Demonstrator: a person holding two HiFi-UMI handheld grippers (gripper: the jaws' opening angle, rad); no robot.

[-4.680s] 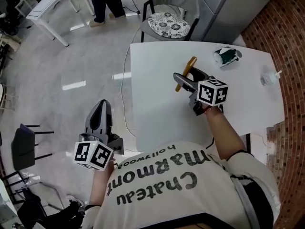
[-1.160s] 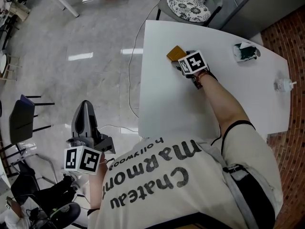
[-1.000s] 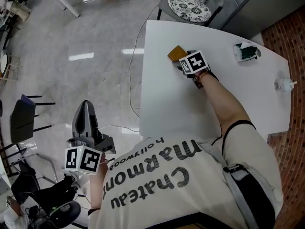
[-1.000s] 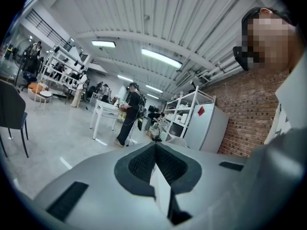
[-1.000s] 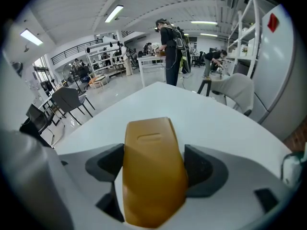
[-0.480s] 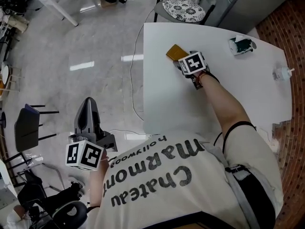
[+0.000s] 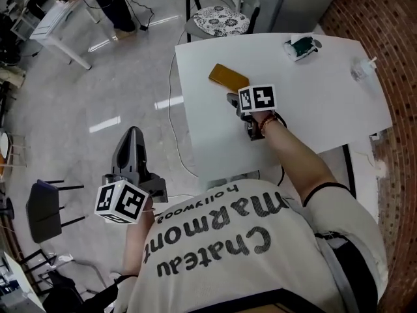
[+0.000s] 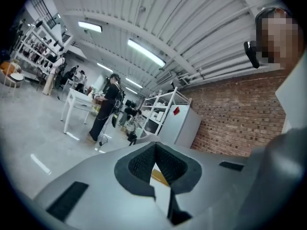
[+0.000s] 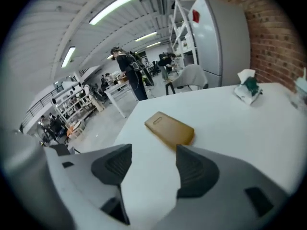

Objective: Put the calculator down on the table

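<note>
The calculator (image 7: 228,77), a flat tan slab, lies flat on the white table (image 7: 313,103) near its far left corner. My right gripper (image 7: 233,100) hovers above the table a little nearer to me than the calculator, not touching it. In the right gripper view the calculator (image 9: 170,128) lies beyond the right gripper (image 9: 152,153); the jaws are closing with nothing between them. My left gripper (image 7: 133,134) hangs over the floor left of the table. In the left gripper view the left gripper (image 8: 156,152) has its pads meeting, with nothing held.
A crumpled white and green wad (image 7: 301,46) and a small clear container (image 7: 362,68) sit at the table's far right. A chair with a patterned cushion (image 7: 218,19) stands behind the table. A black chair (image 7: 45,201) is on the floor at left. A person (image 7: 111,2) stands far off.
My right gripper has let go of the calculator, lifted and drawn back toward me. The calculator stays flat on the table. My left gripper has risen slightly.
</note>
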